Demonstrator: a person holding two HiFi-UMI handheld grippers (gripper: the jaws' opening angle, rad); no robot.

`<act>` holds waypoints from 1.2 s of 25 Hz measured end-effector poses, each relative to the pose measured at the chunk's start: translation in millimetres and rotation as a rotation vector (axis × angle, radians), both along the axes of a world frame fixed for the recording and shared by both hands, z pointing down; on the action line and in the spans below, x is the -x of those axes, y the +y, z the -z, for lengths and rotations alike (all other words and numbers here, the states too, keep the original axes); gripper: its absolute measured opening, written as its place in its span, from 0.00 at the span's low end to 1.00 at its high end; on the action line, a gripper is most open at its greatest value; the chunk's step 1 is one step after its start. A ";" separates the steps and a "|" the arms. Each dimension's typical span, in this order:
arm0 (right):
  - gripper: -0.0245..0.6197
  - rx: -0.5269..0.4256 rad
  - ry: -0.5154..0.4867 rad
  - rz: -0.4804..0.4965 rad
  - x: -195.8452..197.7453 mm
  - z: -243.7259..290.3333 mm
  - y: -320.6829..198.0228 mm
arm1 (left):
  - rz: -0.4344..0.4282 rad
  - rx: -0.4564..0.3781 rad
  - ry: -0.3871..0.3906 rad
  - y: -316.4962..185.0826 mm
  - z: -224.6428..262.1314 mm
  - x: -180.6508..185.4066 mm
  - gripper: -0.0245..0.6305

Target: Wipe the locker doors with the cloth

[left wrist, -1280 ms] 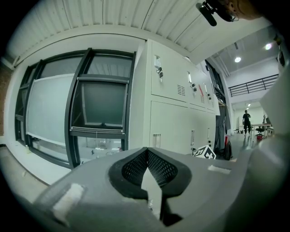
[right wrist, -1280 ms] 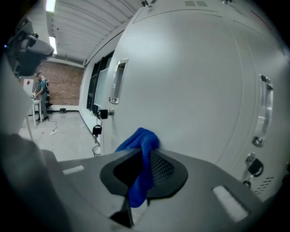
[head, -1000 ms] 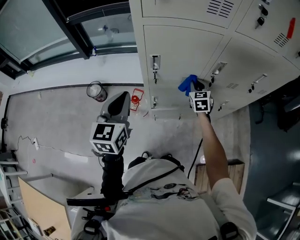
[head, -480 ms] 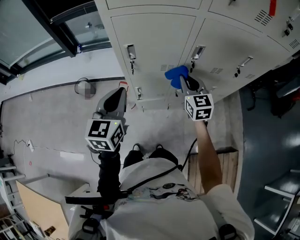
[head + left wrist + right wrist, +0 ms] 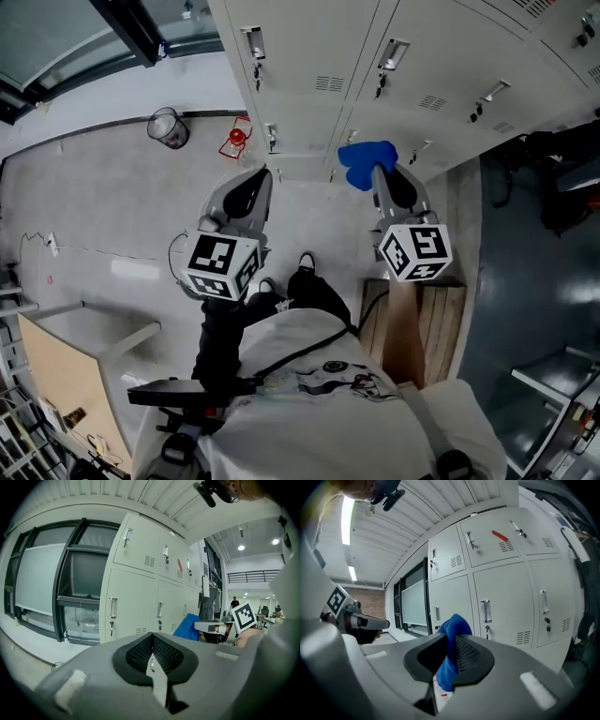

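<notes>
Pale grey locker doors with handles and vents run along the top of the head view. My right gripper is shut on a blue cloth, which bunches out past its tips, held a short way off the lower doors. In the right gripper view the cloth hangs between the jaws of that gripper, with the lockers ahead. My left gripper is shut with nothing in it, pointing at the lockers from further left. Its own view shows the jaws closed and the cloth to the right.
A wire bin and a red object stand on the grey floor by the locker base. A wooden pallet lies under my right arm. Large windows are left of the lockers. Dark equipment stands at right.
The right gripper has drawn back from the locker door with the cloth and sits lower in the view. The lockers have shifted up and away; the left gripper stays shut.
</notes>
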State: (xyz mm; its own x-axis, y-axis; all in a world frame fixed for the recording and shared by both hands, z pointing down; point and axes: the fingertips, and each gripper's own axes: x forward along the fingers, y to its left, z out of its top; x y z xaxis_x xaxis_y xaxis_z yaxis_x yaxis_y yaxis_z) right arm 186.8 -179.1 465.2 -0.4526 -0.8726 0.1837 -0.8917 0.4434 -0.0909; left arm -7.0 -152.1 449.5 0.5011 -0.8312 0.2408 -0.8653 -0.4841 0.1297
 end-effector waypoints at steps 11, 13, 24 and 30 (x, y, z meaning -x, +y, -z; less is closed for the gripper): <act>0.10 -0.003 -0.043 -0.093 2.5 0.6 154.0 | 0.021 0.016 0.003 152.3 -13.3 50.6 0.04; 0.10 0.003 -0.046 -0.091 4.1 0.6 185.8 | 0.017 0.025 0.002 183.3 -17.3 51.8 0.04; 0.10 -0.081 -0.011 -0.074 2.8 23.5 246.0 | -0.031 -0.055 0.062 213.7 -1.0 18.8 0.04; 0.09 -0.072 -0.036 -0.015 -13.5 41.5 261.3 | -0.019 -0.050 0.050 236.6 15.6 -25.7 0.04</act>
